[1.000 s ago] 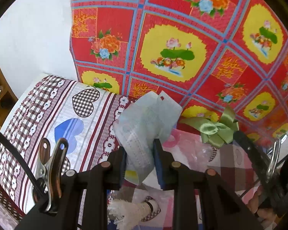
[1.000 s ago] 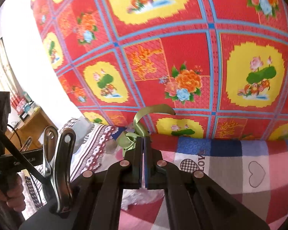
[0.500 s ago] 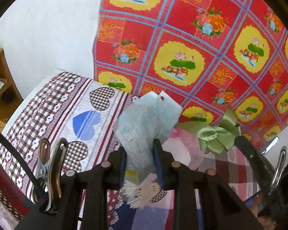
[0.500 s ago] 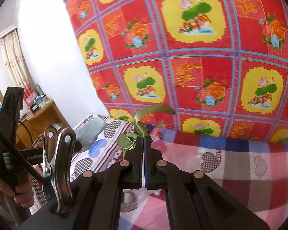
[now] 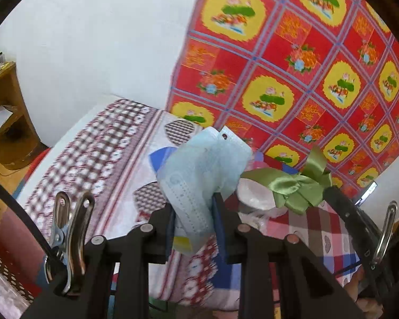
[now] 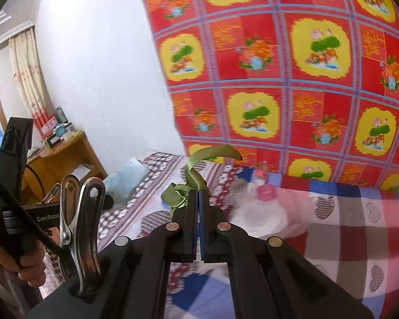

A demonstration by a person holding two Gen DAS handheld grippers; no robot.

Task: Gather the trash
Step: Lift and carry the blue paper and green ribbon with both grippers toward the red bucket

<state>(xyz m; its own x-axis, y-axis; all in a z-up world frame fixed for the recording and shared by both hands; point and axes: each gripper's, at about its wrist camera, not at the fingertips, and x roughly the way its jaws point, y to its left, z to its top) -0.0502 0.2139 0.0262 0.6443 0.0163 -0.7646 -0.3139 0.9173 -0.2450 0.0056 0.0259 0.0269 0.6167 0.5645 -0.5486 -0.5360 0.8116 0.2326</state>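
Left wrist view: your left gripper [image 5: 192,210] is clamped on a crumpled pale-blue face mask [image 5: 202,170], most of it standing out above the pads so it cannot slip while carried over the bed [image 5: 98,159]. Just beside it, your right gripper [image 6: 198,199] is pinched fully closed on a green ribbon [image 6: 192,178], whose loose end curls up freely. Both pieces seem lifted clear, so you likely need a bin next; none is visible.
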